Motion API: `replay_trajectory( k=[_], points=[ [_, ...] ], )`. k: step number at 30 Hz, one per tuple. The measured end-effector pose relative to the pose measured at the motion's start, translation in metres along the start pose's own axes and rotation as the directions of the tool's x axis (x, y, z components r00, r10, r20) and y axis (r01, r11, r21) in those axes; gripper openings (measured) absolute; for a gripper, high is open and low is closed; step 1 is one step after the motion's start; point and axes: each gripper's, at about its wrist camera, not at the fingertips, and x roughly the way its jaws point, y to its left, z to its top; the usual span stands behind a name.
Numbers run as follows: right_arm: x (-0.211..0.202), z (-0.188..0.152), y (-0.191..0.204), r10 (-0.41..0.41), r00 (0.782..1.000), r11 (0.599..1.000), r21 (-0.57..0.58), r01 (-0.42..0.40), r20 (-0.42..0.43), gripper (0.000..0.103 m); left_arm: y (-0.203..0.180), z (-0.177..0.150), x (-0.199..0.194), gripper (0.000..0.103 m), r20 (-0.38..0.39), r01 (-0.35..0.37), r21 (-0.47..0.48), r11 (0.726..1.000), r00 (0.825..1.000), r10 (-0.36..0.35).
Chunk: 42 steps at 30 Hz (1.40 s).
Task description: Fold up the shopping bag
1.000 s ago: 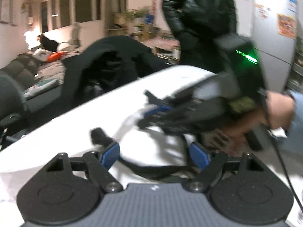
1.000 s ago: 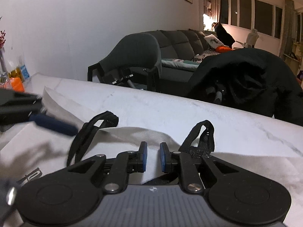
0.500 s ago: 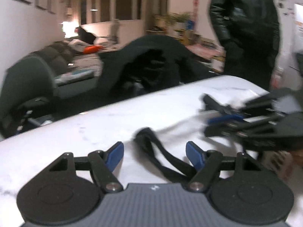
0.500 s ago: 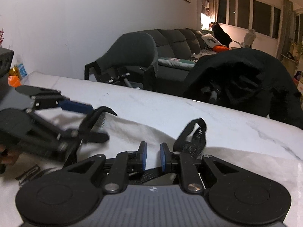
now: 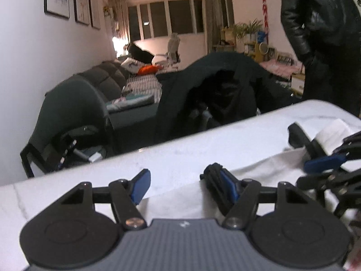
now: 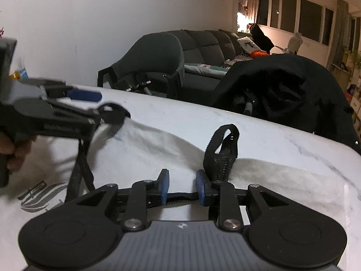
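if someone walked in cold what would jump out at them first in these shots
First, the white shopping bag spread flat over the marble table, its black strap handles sticking up right by the open right gripper. Next, the left gripper, also open, with a second strap lying against one of its blue pads. Behind the table, a dark jacket heaped over a chair fills the middle of both views.
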Motion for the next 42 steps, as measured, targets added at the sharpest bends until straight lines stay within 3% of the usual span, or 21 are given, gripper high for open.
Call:
replay_trajectory(
  k=[6,10,12,18,21,22,23,26,30,33,36,42],
  points=[
    [0.0,0.001,-0.002,0.003,1.0,1.0,-0.002,-0.003,-0.005,0.026,-0.005,0.016,-0.017,0.066,0.038,0.034,0.041,0.999,0.999,-0.036],
    [0.0,0.002,-0.002,0.006,1.0,1.0,-0.009,-0.006,-0.007,0.026,-0.009,0.018,-0.011,0.071,-0.065,0.066,0.096,0.993,0.996,-0.06],
    [0.0,0.002,-0.002,0.008,1.0,1.0,-0.008,-0.008,-0.006,0.026,-0.011,0.014,-0.006,0.071,-0.112,0.053,0.141,0.989,0.993,-0.037],
    [-0.005,0.003,-0.002,0.038,0.999,0.999,0.004,-0.038,0.009,0.026,-0.007,0.015,-0.014,0.07,-0.117,0.056,0.137,0.989,0.992,-0.04],
    [-0.014,0.005,-0.006,0.06,0.998,0.997,0.037,-0.062,0.035,0.026,-0.006,0.021,-0.02,0.053,-0.079,0.071,0.101,0.992,0.995,-0.063],
    [-0.016,0.006,-0.008,0.067,0.997,0.996,0.048,-0.069,0.042,0.026,-0.007,0.024,-0.022,0.043,-0.068,0.086,0.085,0.993,0.994,-0.08],
    [-0.018,0.006,-0.009,0.07,0.997,0.996,0.056,-0.072,0.046,0.026,-0.009,0.026,-0.023,0.034,-0.06,0.11,0.068,0.992,0.993,-0.106],
    [-0.023,0.005,-0.01,0.055,0.997,0.996,0.065,-0.059,0.054,0.026,-0.018,0.03,-0.017,0.02,-0.066,0.213,0.039,0.976,0.976,-0.21],
    [-0.03,0.005,-0.011,0.029,0.996,0.996,0.076,-0.035,0.081,0.026,-0.038,0.025,0.003,0.015,-0.119,0.304,0.05,0.951,0.947,-0.297],
    [-0.028,0.007,-0.013,0.019,0.997,0.997,0.073,-0.024,0.079,0.026,-0.05,0.016,0.023,0.012,-0.164,0.324,0.045,0.945,0.936,-0.313],
    [-0.025,0.007,-0.014,0.039,0.997,0.997,0.067,-0.044,0.069,0.026,-0.052,0.009,0.033,0.012,-0.174,0.329,0.028,0.944,0.931,-0.32],
    [-0.021,0.006,-0.028,0.152,0.985,0.964,0.209,-0.165,0.077,0.026,-0.049,0.002,0.035,0.012,-0.148,0.341,0.018,0.94,0.931,-0.335]
  ],
)
